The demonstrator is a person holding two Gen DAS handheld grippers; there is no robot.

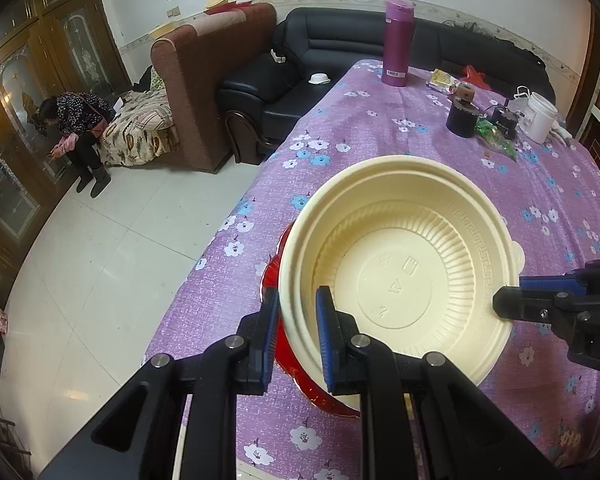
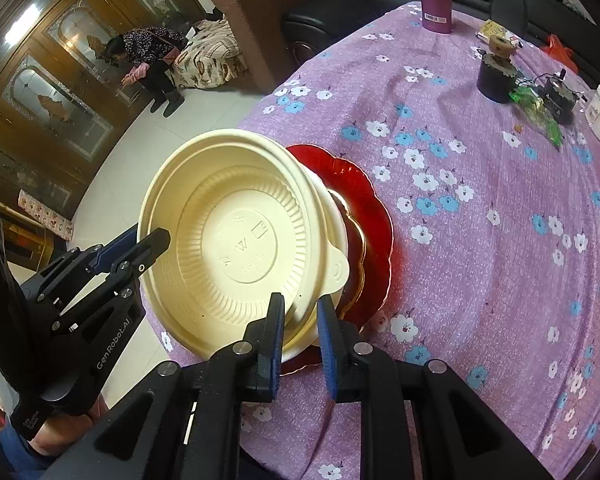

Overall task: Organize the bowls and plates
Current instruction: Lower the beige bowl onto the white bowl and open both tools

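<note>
Two cream plastic bowls (image 1: 400, 248) sit nested and tilted over a red scalloped plate (image 2: 376, 208) on the purple flowered tablecloth (image 2: 480, 220). A darker gold-rimmed plate (image 2: 356, 240) lies between the bowls and the red plate. My left gripper (image 1: 298, 296) is shut on the bowl's near-left rim and shows in the right wrist view (image 2: 148, 236) clamped on the upper bowl's edge. My right gripper (image 2: 301, 302) is shut on the rim at the opposite side and shows at the right of the left wrist view (image 1: 516, 290). I cannot tell whether it clamps one rim or both.
A purple thermos (image 1: 396, 42), a dark jar (image 1: 462, 118), green wrappers and a white tub (image 1: 540, 116) stand at the table's far side. The table's left edge drops to a tiled floor (image 1: 100, 260). A person (image 1: 80, 120) sits by the brown sofa.
</note>
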